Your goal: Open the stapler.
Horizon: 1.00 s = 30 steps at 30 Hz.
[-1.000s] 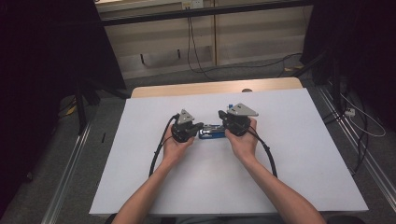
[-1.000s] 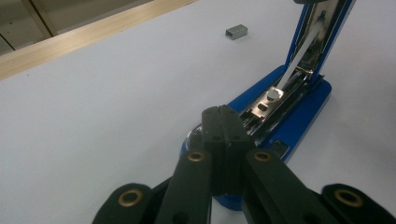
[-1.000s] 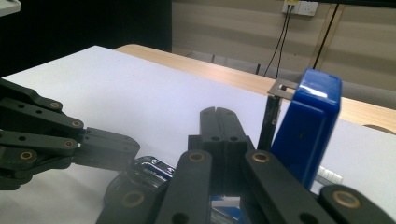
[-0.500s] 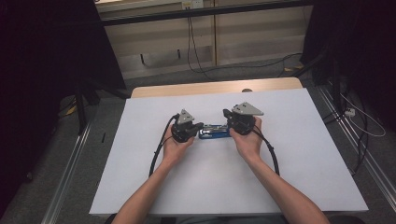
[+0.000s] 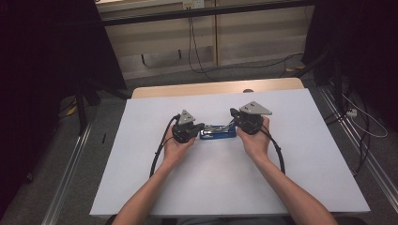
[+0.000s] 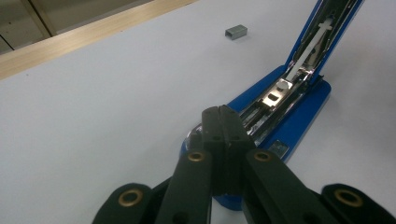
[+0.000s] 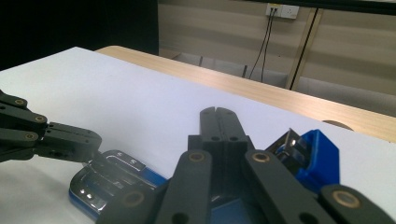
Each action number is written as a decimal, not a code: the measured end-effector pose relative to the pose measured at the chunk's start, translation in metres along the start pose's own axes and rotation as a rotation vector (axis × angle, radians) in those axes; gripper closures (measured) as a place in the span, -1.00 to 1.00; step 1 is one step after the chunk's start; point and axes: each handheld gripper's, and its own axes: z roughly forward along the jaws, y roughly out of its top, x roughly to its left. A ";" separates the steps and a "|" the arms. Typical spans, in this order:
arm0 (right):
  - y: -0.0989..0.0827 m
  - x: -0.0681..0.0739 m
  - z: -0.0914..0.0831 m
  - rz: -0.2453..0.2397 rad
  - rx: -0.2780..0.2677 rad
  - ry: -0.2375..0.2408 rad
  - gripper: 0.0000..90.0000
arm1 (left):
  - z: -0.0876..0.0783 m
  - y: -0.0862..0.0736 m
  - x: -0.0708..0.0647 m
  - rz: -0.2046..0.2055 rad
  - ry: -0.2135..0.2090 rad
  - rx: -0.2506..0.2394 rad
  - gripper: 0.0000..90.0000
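High view: a blue plastic stapler with a bright metal magazine point(image 5: 217, 132) lies flat near the middle of the white sheet covering the table point(image 5: 141, 187), lengthwise between the person's two hands. The left gripper point(image 5: 199, 128), black with a small grey three-cornered plate on top, sits at the stapler's left end, and the right gripper point(image 5: 233, 115), black with a larger grey plate, sits at its right end. A black cable point(image 5: 157, 154) loops back from the left gripper along the forearm. The bare wooden edge of the table point(image 5: 211, 87) shows beyond the sheet.

In the left gripper view the two black jaws are pressed flat together with nothing between them, and their tips rest over the near end of the stapler point(image 6: 285, 130), by the shiny metal magazine channel. The stapler's blue top arm point(image 6: 322, 32) is swung up and slants away toward the upper right, so the stapler is hinged open. A small grey block of staples point(image 6: 236, 31) lies on the sheet well apart from it.

In the right gripper view this gripper's jaws are likewise closed on each other, empty, standing just above the stapler point(image 7: 116, 172); the raised blue arm end point(image 7: 317, 158) is just to their right. The left gripper's black tips point(image 7: 91, 142) touch the chrome front end at the left
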 end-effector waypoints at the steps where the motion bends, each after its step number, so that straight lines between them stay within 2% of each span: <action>1: 0.000 0.000 0.000 -0.001 0.000 -0.001 1.00 | 0.000 0.000 0.000 0.001 0.001 0.000 1.00; 10: -0.001 -0.004 -0.002 -0.006 0.002 0.005 1.00 | 0.000 0.000 0.000 -0.002 0.001 -0.001 1.00; 14: -0.006 -0.010 -0.005 0.015 0.007 -0.001 1.00 | 0.000 0.000 0.000 -0.001 0.000 -0.002 1.00; 21: -0.006 -0.021 -0.012 0.020 0.006 -0.011 1.00 | 0.000 0.000 0.000 -0.002 0.001 -0.001 1.00; 25: -0.010 -0.027 -0.016 0.039 0.008 -0.005 1.00 | 0.000 0.001 -0.001 0.000 0.006 0.004 1.00; 30: -0.011 -0.032 -0.019 0.039 0.013 0.002 1.00 | 0.000 0.001 -0.001 -0.003 0.006 0.002 1.00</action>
